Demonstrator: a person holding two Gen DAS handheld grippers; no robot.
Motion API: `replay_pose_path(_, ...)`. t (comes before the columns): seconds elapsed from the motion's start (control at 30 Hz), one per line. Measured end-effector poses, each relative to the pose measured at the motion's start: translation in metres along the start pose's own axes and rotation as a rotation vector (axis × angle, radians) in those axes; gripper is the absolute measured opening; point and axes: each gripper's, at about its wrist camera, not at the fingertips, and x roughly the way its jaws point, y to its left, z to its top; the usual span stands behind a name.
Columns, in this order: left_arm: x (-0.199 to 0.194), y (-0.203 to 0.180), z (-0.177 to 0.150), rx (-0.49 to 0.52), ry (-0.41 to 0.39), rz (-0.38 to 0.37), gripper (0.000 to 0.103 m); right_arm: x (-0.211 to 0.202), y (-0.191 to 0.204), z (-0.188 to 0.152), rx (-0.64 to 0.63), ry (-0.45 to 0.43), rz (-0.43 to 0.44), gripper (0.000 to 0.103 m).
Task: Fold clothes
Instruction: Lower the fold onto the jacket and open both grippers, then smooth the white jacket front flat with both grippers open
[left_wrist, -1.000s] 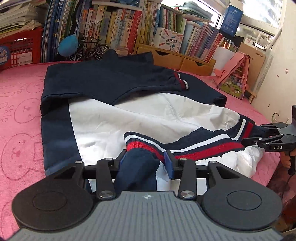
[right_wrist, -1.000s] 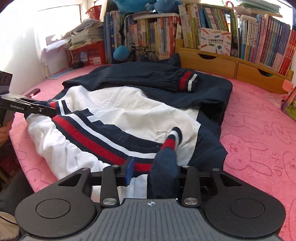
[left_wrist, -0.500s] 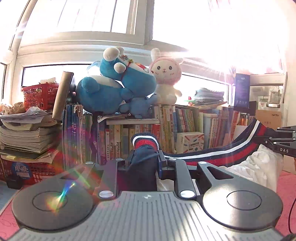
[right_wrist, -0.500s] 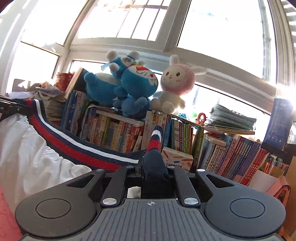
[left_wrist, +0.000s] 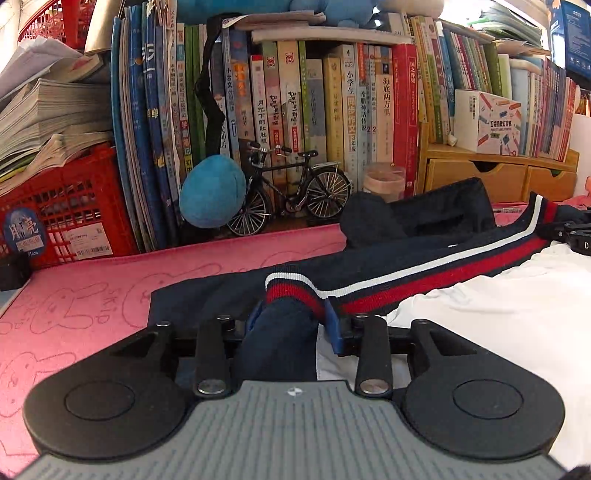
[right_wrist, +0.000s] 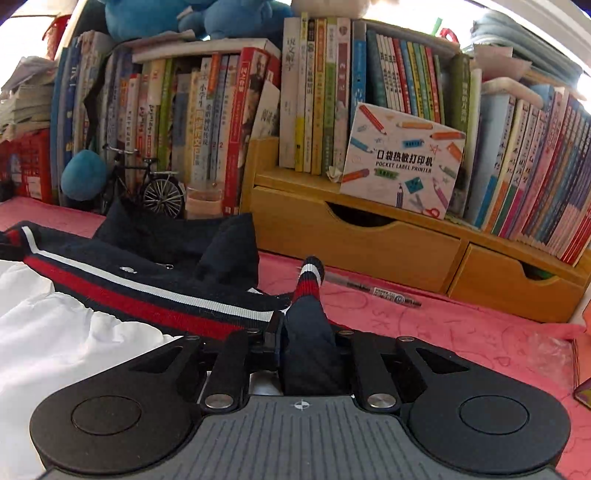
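Note:
A navy and white jacket (left_wrist: 461, 317) with a red, white and navy striped hem band (left_wrist: 443, 273) lies on the pink mat (left_wrist: 81, 295). My left gripper (left_wrist: 291, 317) is shut on the hem's left corner, low over the mat near the books. My right gripper (right_wrist: 306, 328) is shut on the hem's right corner (right_wrist: 310, 280). The hem (right_wrist: 147, 295) is stretched between them over the navy upper part (right_wrist: 177, 240). The white lining (right_wrist: 55, 332) shows on the near side. The right gripper's tip shows at the left wrist view's right edge (left_wrist: 576, 236).
A row of books (left_wrist: 314, 103) stands at the mat's far edge with a model bicycle (left_wrist: 288, 192), a blue plush ball (left_wrist: 212, 192) and a red crate (left_wrist: 62, 214). Wooden drawers (right_wrist: 369, 236) and a printer box (right_wrist: 402, 158) are on the right. A pen (right_wrist: 376, 290) lies on the mat.
Both grippers lifted the hem high off the mat, then carried it forward and down toward the bookshelf, folding the jacket's lower part over its upper part.

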Motion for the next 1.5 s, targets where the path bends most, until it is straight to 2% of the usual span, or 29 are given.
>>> replay_pose_path(0.1, 0.005, 0.006, 0.000, -0.044, 0.027, 0.018, 0.058, 0.009, -0.006, -0.008, 0.047, 0.030, 0.010, 0.021)
replay_pose_path(0.17, 0.009, 0.014, 0.002, -0.096, 0.047, 0.023, 0.074, 0.014, -0.011, -0.007, 0.085, 0.051, 0.012, 0.026)
replay_pose_path(0.27, 0.009, 0.029, 0.001, -0.186, 0.045, -0.005, 0.075, 0.016, -0.020, -0.005, 0.144, 0.067, 0.005, 0.039)
replay_pose_path(0.3, 0.003, 0.033, 0.002, -0.206, 0.029, 0.011, 0.075, 0.013, -0.023, -0.004, 0.163, 0.066, 0.010, 0.041)
replay_pose_path(0.37, -0.014, 0.038, 0.005, -0.218, -0.022, 0.056, 0.072, -0.006, -0.036, -0.003, 0.250, 0.021, 0.016, 0.057)
replay_pose_path(0.43, -0.033, 0.040, 0.008, -0.197, -0.079, 0.109, 0.072, -0.028, -0.045, -0.001, 0.323, -0.043, 0.021, 0.066)
replay_pose_path(0.5, -0.057, 0.030, 0.015, -0.144, -0.124, 0.124, 0.072, -0.053, -0.040, 0.001, 0.308, -0.099, 0.045, 0.066)
replay_pose_path(0.57, -0.080, 0.016, 0.016, -0.055, -0.165, 0.063, 0.076, -0.074, -0.016, -0.002, 0.206, -0.113, 0.112, 0.067)
replay_pose_path(0.63, -0.099, -0.018, 0.009, 0.077, -0.171, -0.025, 0.083, -0.096, 0.009, -0.004, 0.100, -0.126, 0.179, 0.066)
replay_pose_path(0.7, -0.112, -0.055, -0.003, 0.227, -0.159, -0.096, 0.085, -0.107, 0.043, -0.010, -0.023, -0.094, 0.250, 0.060)
replay_pose_path(0.77, -0.107, -0.080, -0.017, 0.341, -0.128, -0.079, 0.085, -0.109, 0.074, -0.016, -0.113, -0.039, 0.318, 0.043)
replay_pose_path(0.8, -0.098, -0.089, -0.025, 0.394, -0.100, -0.044, 0.085, -0.101, 0.080, -0.016, -0.109, -0.011, 0.319, 0.039)
replay_pose_path(0.87, -0.080, -0.090, -0.030, 0.409, -0.052, 0.013, 0.085, -0.079, 0.084, -0.012, -0.063, 0.048, 0.290, 0.033)
replay_pose_path(0.9, -0.069, -0.085, -0.031, 0.376, -0.030, 0.037, 0.086, -0.064, 0.083, -0.008, -0.019, 0.081, 0.261, 0.032)
replay_pose_path(0.97, -0.051, -0.075, -0.030, 0.303, 0.003, 0.087, 0.086, -0.028, 0.069, 0.002, 0.091, 0.123, 0.208, 0.020)
replay_pose_path(1.03, -0.040, -0.066, -0.028, 0.248, 0.009, 0.164, 0.086, -0.006, 0.060, 0.007, 0.160, 0.130, 0.192, 0.015)
replay_pose_path(1.1, -0.038, -0.055, -0.024, 0.205, 0.020, 0.253, 0.086, 0.000, 0.060, 0.012, 0.174, 0.129, 0.188, 0.015)
replay_pose_path(1.13, -0.041, -0.052, -0.024, 0.186, 0.028, 0.281, 0.085, -0.002, 0.061, 0.014, 0.177, 0.134, 0.184, 0.017)
replay_pose_path(1.17, -0.051, -0.053, -0.024, 0.161, 0.020, 0.262, 0.083, -0.011, 0.063, 0.015, 0.176, 0.136, 0.180, 0.021)
replay_pose_path(1.23, -0.070, -0.054, -0.026, 0.113, 0.005, 0.222, 0.085, -0.043, 0.072, 0.009, 0.137, 0.084, 0.231, 0.025)
replay_pose_path(1.33, -0.099, -0.061, -0.044, 0.161, 0.012, 0.155, 0.087, -0.092, 0.089, -0.011, 0.025, 0.044, 0.347, 0.046)
replay_pose_path(1.37, -0.108, -0.063, -0.050, 0.179, 0.015, 0.137, 0.087, -0.106, 0.091, -0.020, -0.014, 0.050, 0.361, 0.050)
replay_pose_path(1.4, -0.108, -0.064, -0.058, 0.222, 0.027, 0.160, 0.087, -0.120, 0.094, -0.030, -0.052, 0.056, 0.375, 0.050)
replay_pose_path(1.47, -0.108, -0.062, -0.073, 0.289, 0.047, 0.210, 0.088, -0.138, 0.083, -0.048, -0.086, 0.074, 0.330, 0.050)
replay_pose_path(1.5, -0.109, -0.055, -0.077, 0.292, 0.034, 0.233, 0.089, -0.141, 0.070, -0.056, -0.075, 0.091, 0.275, 0.050)
